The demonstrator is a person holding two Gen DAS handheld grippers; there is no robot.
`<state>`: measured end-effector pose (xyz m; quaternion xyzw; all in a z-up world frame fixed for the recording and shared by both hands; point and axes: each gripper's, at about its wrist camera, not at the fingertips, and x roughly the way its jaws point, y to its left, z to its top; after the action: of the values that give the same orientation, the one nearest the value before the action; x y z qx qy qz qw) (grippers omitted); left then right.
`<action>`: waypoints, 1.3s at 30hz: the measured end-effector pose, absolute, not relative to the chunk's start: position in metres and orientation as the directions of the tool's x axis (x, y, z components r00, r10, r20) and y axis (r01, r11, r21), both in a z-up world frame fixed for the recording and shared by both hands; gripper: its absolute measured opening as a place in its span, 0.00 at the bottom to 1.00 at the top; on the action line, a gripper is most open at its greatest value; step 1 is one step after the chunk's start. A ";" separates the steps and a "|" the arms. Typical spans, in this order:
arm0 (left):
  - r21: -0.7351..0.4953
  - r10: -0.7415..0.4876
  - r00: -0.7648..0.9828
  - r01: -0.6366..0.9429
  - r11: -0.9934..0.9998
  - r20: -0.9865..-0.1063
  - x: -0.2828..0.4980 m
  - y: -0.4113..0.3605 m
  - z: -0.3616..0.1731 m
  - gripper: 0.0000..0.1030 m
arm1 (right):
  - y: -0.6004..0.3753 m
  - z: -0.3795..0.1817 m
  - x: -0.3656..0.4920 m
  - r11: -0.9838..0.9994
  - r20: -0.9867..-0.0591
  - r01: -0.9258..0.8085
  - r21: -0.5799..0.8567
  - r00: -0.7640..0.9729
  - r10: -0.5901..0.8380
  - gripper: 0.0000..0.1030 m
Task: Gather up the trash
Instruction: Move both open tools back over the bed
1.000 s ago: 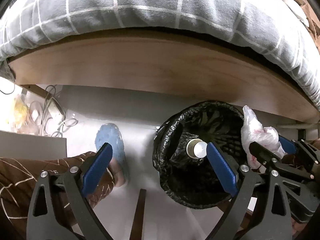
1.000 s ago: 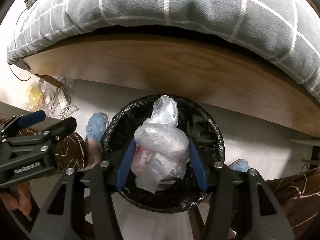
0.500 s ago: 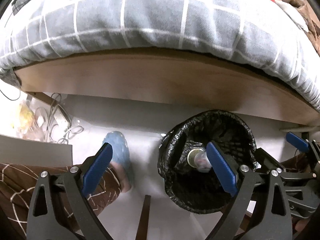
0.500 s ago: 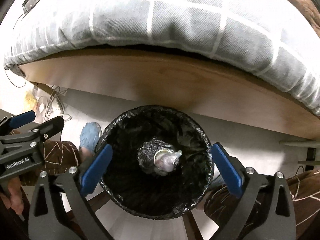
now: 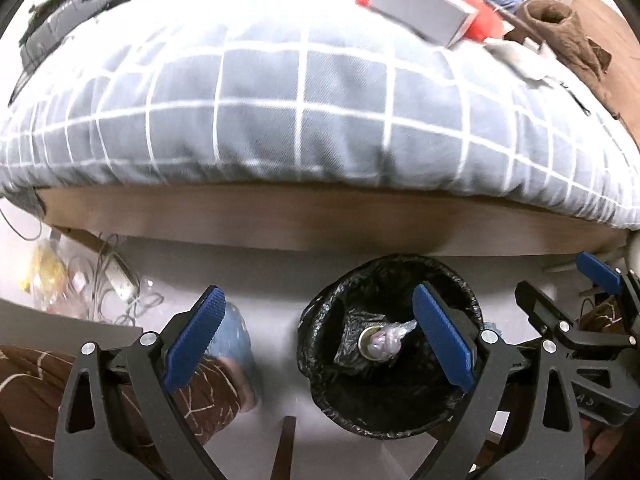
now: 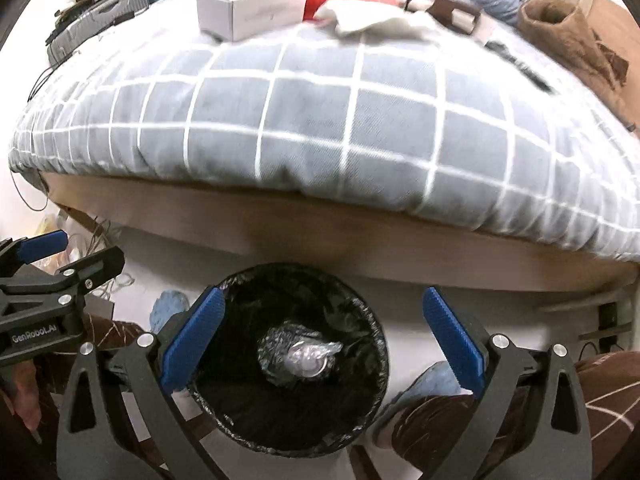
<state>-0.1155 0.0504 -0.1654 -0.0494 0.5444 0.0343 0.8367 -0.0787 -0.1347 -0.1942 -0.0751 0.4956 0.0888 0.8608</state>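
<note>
You are holding both grippers over the bin point(image 6: 286, 360), which is standing on the floor just in front of the bed point(image 6: 320, 128). To the left of the bin, your left gripper point(image 5: 316, 344) is standing wide open with nothing between its pads; its right pad is hanging over the bin's mouth. Directly above the bin, your right gripper point(image 6: 320, 340) is also spread fully, empty. The bag point(image 6: 304, 356) of clear plastic is lying at the bottom of the bin, beside a round metal end that looks like a can. It is probably light, soft, crinkly and slippery. In the right view its twisted tail is pointing right, its long axis running roughly across the bin. Beyond the bin, on the bed, a white box point(image 6: 252, 10) looks stiff and light; you would be pinching it across its short sides.
</note>
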 end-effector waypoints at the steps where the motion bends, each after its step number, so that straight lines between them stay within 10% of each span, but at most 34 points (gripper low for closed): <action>1: -0.046 0.003 0.413 -0.108 0.993 -0.911 -0.116 0.050 -0.162 0.91 | -0.137 -0.189 -0.079 0.975 -0.860 -0.220 -0.041 0.505 0.078 0.93; 23: -0.057 0.007 0.601 -0.088 0.994 -0.800 -0.106 0.048 -0.049 0.94 | -0.178 -0.069 -0.089 0.990 -0.727 -0.140 -0.021 0.682 0.082 0.93; 39: -0.069 -0.064 0.563 0.011 0.998 -0.824 0.016 0.026 -0.059 0.94 | -0.167 -0.063 0.021 0.976 -0.725 -0.214 -0.033 0.677 0.124 0.86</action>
<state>0.0161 0.0265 -0.0590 -0.0281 0.4670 -0.0211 0.8836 0.0214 -0.1672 -0.0629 -0.0577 0.3908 0.0926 0.9140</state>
